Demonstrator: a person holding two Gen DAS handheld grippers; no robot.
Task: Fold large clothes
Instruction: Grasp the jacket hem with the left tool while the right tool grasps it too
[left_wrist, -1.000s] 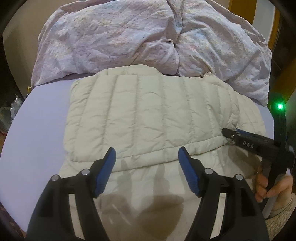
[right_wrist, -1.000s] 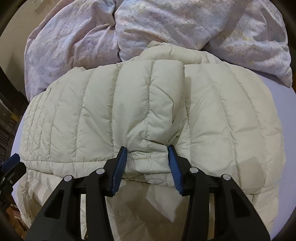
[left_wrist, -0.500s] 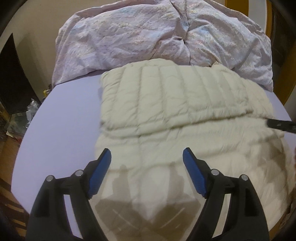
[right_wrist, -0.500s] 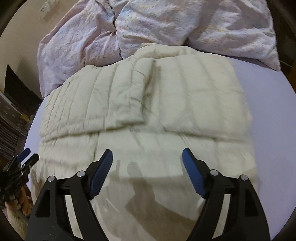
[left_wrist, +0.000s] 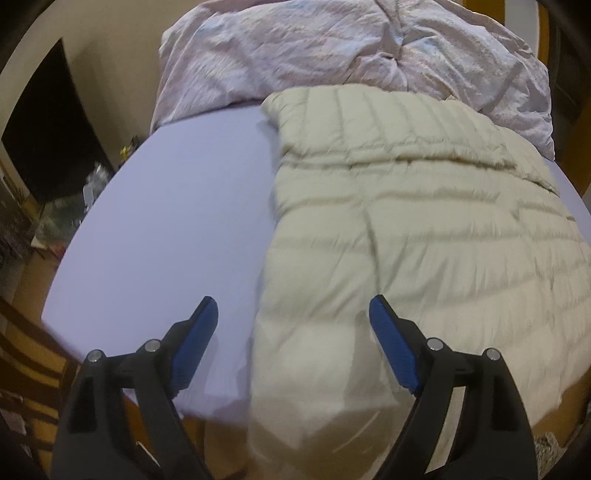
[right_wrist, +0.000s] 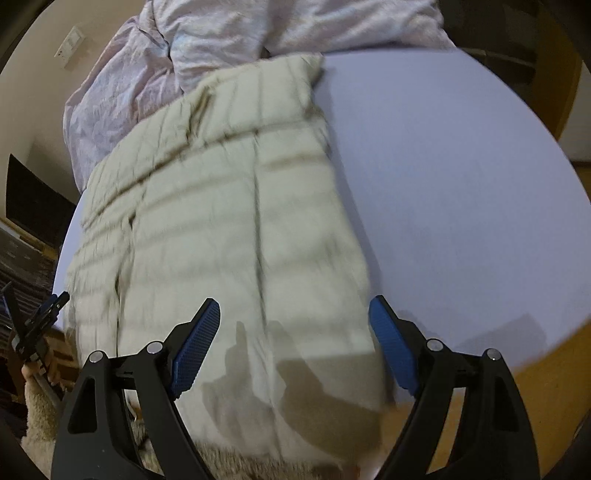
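A cream quilted down jacket (left_wrist: 424, 229) lies flat on the lavender bed sheet (left_wrist: 177, 206), its top part folded down over its body. My left gripper (left_wrist: 291, 332) hovers above the jacket's near left edge. One blue pad is over the sheet, the other over the jacket. Its jaws are opening and grip nothing. In the right wrist view the jacket (right_wrist: 229, 221) fills the left half. My right gripper (right_wrist: 293, 332) hangs above its near right edge, jaws opening, pressing on nothing. The left gripper (right_wrist: 33, 325) also shows at that view's left edge, held by a hand (right_wrist: 37, 373).
A rumpled pale floral duvet (left_wrist: 351, 55) is heaped along the far side of the bed and touches the jacket's far edge. Bare sheet (right_wrist: 443, 166) spreads to the right of the jacket. A dark cabinet (left_wrist: 40, 122) and floor clutter (left_wrist: 66, 214) lie beyond the left bed edge.
The right gripper let go of the jacket's folded edge and opened wide. Both grippers drew back toward the near edge, the left going left and the right going right.
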